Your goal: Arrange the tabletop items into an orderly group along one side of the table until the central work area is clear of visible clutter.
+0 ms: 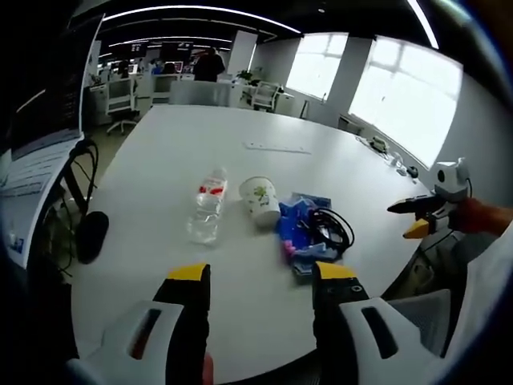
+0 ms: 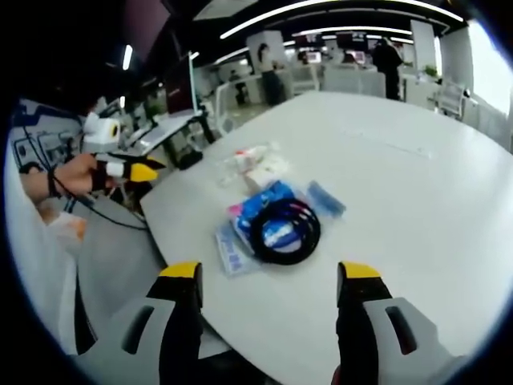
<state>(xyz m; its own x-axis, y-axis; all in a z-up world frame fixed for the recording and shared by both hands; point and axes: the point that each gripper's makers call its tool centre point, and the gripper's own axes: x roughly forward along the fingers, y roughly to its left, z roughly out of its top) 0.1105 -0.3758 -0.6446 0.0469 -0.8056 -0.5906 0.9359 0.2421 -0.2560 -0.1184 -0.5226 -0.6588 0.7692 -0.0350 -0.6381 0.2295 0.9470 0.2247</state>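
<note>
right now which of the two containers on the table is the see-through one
The plastic water bottle, lying on its side with a red label, is see-through. The paper cup beside it is opaque white with a green print.

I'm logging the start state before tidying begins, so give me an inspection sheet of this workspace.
Surface: large white table, mostly bare, items bunched near the close edge.
Job's things: clear water bottle lying on its side; paper cup tipped over beside it; blue packets in a loose pile.
Clutter: thin white strip farther up the table.
Grippers: left gripper open, holding nothing, short of the items; right gripper open, holding nothing, aimed at the pile.
Cables: black coiled cable resting on the blue packets.
Surroundings: open office with bright windows, white chairs and people standing far off.
</note>
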